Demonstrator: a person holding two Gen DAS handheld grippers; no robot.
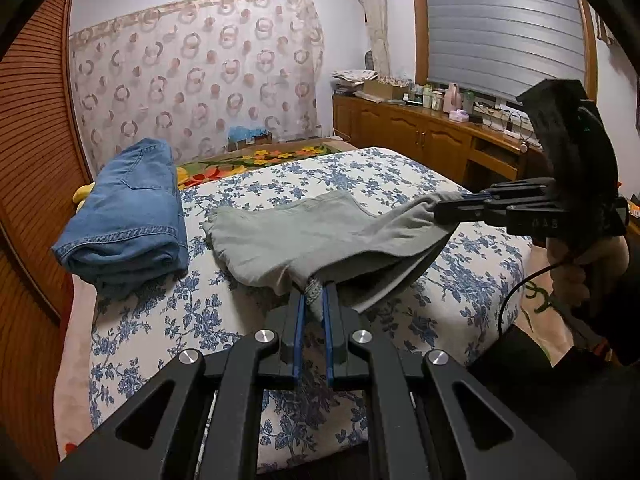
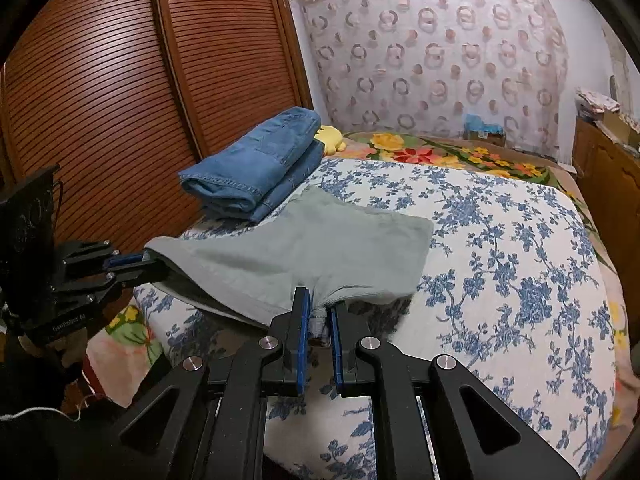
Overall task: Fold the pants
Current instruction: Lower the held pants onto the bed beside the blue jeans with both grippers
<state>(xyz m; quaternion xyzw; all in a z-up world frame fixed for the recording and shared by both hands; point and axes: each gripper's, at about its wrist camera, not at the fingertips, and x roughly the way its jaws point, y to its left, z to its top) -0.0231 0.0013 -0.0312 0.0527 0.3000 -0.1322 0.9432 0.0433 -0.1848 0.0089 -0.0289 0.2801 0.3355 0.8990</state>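
Note:
Grey-green pants [image 1: 312, 236] hang lifted over the blue-flowered bedspread [image 1: 400, 184], their far end resting on it. My left gripper [image 1: 315, 300] is shut on one near corner of the pants. My right gripper [image 1: 444, 210] comes in from the right, shut on the other corner. In the right wrist view the pants [image 2: 320, 240] stretch from my right gripper [image 2: 319, 312] to my left gripper [image 2: 150, 264] at the left. The near edge sags between both grippers, above the bed.
Folded blue jeans [image 1: 128, 216] lie at the bed's left side, by the wooden slatted wardrobe [image 2: 120, 80]. A yellow toy [image 2: 330, 136] sits behind them. A flowered blanket [image 1: 256, 160] lies beyond. A wooden cabinet [image 1: 420, 132] with bottles stands at the right.

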